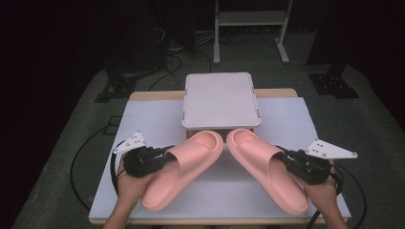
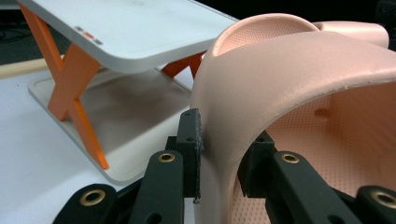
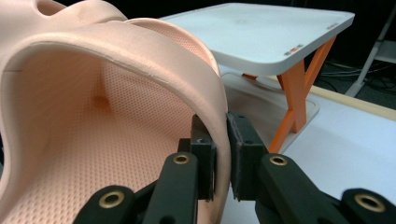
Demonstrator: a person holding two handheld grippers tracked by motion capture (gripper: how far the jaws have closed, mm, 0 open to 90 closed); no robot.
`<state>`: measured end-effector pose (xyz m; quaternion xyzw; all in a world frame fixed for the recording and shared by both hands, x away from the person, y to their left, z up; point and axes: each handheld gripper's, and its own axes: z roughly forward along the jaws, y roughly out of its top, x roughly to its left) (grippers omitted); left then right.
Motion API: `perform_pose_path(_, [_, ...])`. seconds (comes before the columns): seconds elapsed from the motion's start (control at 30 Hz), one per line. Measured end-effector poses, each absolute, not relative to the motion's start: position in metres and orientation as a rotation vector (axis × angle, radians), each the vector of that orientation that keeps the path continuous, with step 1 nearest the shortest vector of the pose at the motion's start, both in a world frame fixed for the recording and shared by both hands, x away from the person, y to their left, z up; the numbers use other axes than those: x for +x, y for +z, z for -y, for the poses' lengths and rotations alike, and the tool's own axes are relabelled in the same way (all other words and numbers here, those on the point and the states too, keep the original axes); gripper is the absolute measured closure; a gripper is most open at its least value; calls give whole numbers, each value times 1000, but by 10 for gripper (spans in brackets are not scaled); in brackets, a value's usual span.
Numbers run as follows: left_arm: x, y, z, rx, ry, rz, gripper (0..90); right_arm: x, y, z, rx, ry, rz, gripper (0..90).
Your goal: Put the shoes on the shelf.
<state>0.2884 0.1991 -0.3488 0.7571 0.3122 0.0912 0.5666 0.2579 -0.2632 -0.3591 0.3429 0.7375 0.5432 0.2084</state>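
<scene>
On the white desk [image 1: 143,119], just in front of the grey riser stand [image 1: 219,98] with orange legs, two pink slide sandals are lying toes-inward in a V. Left claw [image 1: 162,157] is pinching the strap wall of the left slide [image 1: 184,169]; right claw [image 1: 286,160] is clamping the strap edge of the right slide [image 1: 267,167]. Both look soft, matte and dimpled inside, their long axes slanting toward the stand.

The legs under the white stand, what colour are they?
Orange. The crossed legs under the white stand show best in the left gripper view.
</scene>
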Motion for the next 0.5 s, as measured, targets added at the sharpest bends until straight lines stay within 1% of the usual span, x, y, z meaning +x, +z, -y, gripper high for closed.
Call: perform_pose_path(0.5, [295,-330,-194,1765,231,-710,735,262,-341,261,943,1521,-2020,813])
